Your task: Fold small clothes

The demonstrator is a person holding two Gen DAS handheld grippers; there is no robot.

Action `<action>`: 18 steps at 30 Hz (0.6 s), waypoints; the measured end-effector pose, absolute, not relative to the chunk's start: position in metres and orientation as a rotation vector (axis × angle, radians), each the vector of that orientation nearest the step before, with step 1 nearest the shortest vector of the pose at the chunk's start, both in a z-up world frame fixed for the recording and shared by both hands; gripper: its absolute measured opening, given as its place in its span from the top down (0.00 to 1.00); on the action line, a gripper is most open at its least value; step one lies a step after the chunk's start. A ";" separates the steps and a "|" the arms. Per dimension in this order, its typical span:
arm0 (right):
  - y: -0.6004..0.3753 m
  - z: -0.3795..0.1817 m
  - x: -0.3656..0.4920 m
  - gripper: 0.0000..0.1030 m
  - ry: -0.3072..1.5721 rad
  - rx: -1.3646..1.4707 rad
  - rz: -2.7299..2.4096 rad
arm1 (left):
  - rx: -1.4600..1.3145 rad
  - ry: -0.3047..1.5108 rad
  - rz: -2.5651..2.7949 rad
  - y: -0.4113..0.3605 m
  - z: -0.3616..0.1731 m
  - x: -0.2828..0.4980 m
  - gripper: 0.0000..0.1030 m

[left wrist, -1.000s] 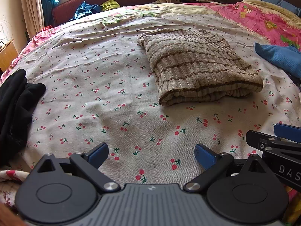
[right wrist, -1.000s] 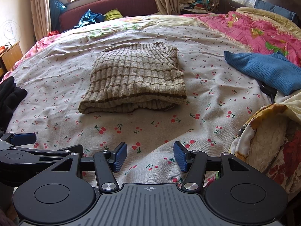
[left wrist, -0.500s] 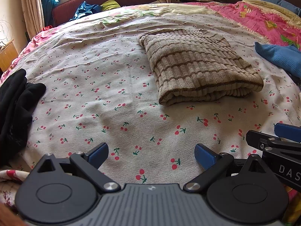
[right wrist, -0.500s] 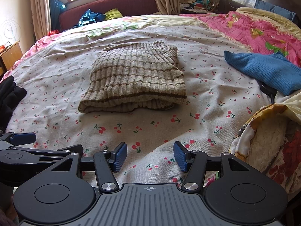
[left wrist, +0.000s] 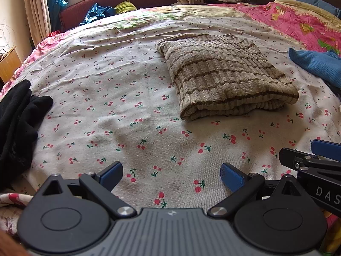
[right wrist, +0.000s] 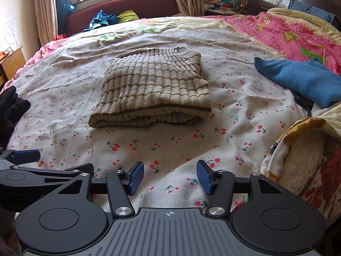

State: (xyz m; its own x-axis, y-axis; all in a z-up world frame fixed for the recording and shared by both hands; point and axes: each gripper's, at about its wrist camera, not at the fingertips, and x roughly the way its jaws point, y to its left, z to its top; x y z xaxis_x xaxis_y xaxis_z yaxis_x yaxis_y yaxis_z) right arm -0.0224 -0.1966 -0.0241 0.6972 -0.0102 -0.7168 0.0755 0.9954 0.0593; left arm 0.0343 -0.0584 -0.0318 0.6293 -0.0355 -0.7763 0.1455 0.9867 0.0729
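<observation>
A beige sweater with brown stripes (left wrist: 223, 74) lies folded in a neat rectangle on the cherry-print bedsheet (left wrist: 127, 117); it also shows in the right wrist view (right wrist: 153, 89). My left gripper (left wrist: 171, 173) is open and empty, low over the sheet near the bed's front edge, well short of the sweater. My right gripper (right wrist: 169, 178) is open and empty, beside the left one and also short of the sweater. Each gripper's side shows at the edge of the other's view.
A black garment (left wrist: 15, 123) lies at the left edge of the bed. A blue knit garment (right wrist: 298, 79) lies at the right, by a pink quilt (right wrist: 287, 32). A bunched floral blanket (right wrist: 302, 153) sits at the near right. A red couch (right wrist: 127, 6) stands beyond the bed.
</observation>
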 end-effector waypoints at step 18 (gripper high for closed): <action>-0.196 -0.025 -0.024 0.47 0.797 0.084 -0.051 | 0.149 0.872 -0.097 -0.060 -0.030 0.033 0.00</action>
State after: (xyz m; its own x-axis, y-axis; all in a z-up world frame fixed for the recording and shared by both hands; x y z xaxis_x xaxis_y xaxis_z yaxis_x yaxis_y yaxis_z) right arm -0.0237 -0.1965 -0.0246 0.6981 -0.0137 -0.7158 0.0770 0.9955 0.0560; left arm 0.0326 -0.0599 -0.0300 0.6396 -0.0244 -0.7683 0.1457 0.9852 0.0900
